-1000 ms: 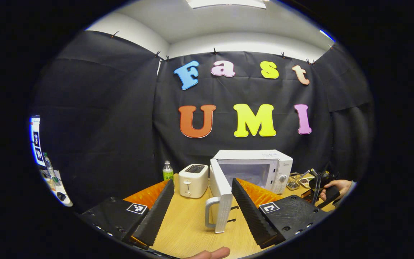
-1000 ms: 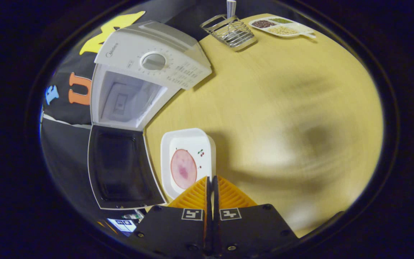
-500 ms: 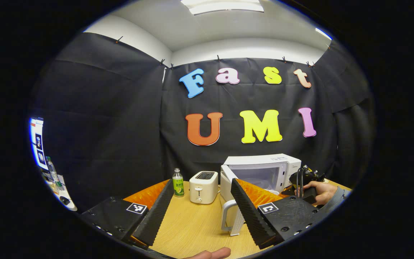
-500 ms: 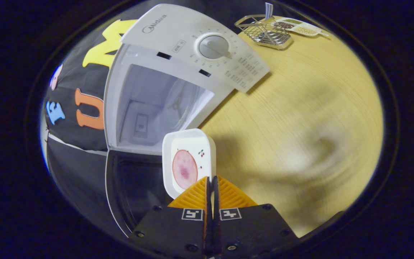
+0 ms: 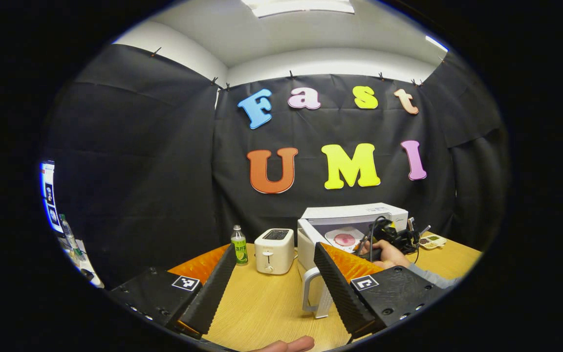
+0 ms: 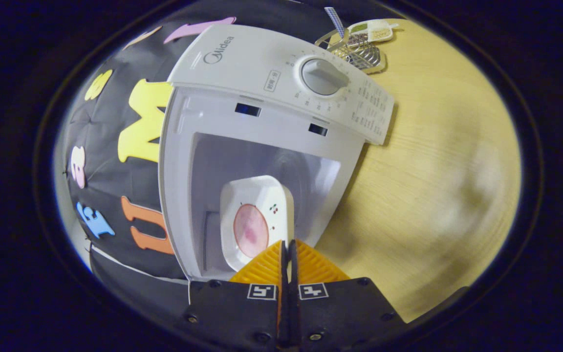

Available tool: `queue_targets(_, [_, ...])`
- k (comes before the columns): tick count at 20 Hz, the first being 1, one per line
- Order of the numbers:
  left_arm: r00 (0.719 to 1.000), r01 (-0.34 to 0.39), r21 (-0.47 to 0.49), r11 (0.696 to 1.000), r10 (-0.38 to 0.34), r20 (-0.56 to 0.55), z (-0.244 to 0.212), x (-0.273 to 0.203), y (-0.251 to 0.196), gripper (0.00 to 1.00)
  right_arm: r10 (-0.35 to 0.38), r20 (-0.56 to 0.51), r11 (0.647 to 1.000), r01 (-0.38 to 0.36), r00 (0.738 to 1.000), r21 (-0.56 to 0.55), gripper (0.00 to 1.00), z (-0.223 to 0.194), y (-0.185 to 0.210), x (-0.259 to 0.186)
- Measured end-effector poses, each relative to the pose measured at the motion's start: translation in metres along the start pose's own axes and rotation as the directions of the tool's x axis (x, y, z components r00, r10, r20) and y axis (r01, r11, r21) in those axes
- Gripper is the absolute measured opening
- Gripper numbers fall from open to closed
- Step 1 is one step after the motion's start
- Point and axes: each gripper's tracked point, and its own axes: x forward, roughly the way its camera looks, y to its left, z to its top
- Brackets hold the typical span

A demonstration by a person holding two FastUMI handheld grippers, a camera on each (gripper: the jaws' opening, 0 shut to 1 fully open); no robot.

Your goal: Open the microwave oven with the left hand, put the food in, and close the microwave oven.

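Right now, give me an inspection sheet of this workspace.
Surface: wooden table, bare in front.
Job's things: microwave door open; plate with food partly inside the cavity.
Clutter: toaster, bottle, wire rack, snack tray.
Grippers: left hand-held gripper open, holding nothing; right hand-held gripper shut on plate rim.
Cables: dark cables at the right gripper's hand.
Surroundings: black cloth wall, ceiling light.

left view distant, right close, sharing microwave [image 5: 355, 222]
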Motion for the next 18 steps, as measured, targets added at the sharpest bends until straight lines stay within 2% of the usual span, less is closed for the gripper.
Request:
queue_targets(1, [1.0, 0.002, 0.002, 1.0, -0.002, -0.007, -0.001, 0.0, 0.002, 0.96, 0.018, 0.011, 1.0, -0.018, 1.0, 0.024, 0.04, -0.001, 0.005, 0.01])
queue_targets(2, [1.0, 0.0, 0.004, 1.0, 0.0, -0.009, -0.002, 0.0, 0.004, 0.87, 0.034, 0.015, 0.998, -0.035, 0.999, 0.047, 0.04, -0.001, 0.01, 0.021])
queue_targets(3, [1.0, 0.002, 0.006, 1.0, -0.002, -0.011, -0.003, 0.002, 0.004, 0.87, 0.05, 0.039, 0.997, -0.052, 0.998, 0.063, 0.0, 0.002, 0.013, 0.027])
queue_targets(4, [1.0, 0.005, 0.009, 1.0, -0.005, -0.016, -0.005, 0.003, 0.004, 0.87, 0.052, 0.076, 0.996, -0.057, 0.996, 0.069, 0.04, 0.007, 0.013, 0.033])
queue_targets(5, [1.0, 0.004, 0.012, 1.0, -0.004, -0.021, -0.008, 0.005, 0.005, 0.96, 0.044, 0.12, 0.996, -0.053, 0.992, 0.073, 0.04, 0.012, 0.011, 0.038])
queue_targets(6, [1.0, 0.002, 0.016, 1.0, -0.001, -0.028, -0.011, 0.006, 0.006, 0.96, 0.029, 0.158, 0.997, -0.041, 0.987, 0.071, 0.04, 0.015, 0.008, 0.044])
queue_targets(7, [0.999, -0.001, 0.019, 1.0, 0.001, -0.033, -0.013, 0.009, 0.007, 0.87, 0.016, 0.18, 0.998, -0.027, 0.984, 0.062, 0.0, 0.016, 0.005, 0.051])
queue_targets(9, [0.999, 0.0, 0.017, 1.0, 0.001, -0.045, -0.019, 0.011, 0.007, 0.87, -0.003, 0.183, 0.999, -0.007, 0.983, 0.05, 0.04, 0.013, -0.001, 0.061])
queue_targets(10, [0.999, 0.003, 0.015, 1.0, -0.002, -0.053, -0.022, 0.012, 0.006, 0.96, -0.01, 0.18, 0.999, 0.001, 0.984, 0.051, 0.0, 0.011, -0.003, 0.066])
queue_targets(11, [0.998, 0.006, 0.016, 1.0, -0.005, -0.061, -0.026, 0.013, 0.006, 0.96, -0.015, 0.186, 0.999, 0.006, 0.983, 0.049, 0.04, 0.011, -0.005, 0.07])
queue_targets(14, [0.997, 0.0, 0.025, 1.0, 0.002, -0.075, -0.032, 0.014, 0.009, 0.96, -0.021, 0.231, 0.999, 0.029, 0.973, -0.031, 0.04, 0.014, -0.012, 0.082])
queue_targets(18, [0.997, 0.0, 0.016, 1.0, 0.001, -0.08, -0.035, 0.015, 0.011, 0.96, 0.001, 0.246, 0.996, 0.021, 0.969, -0.087, 0.08, 0.012, -0.007, 0.086])
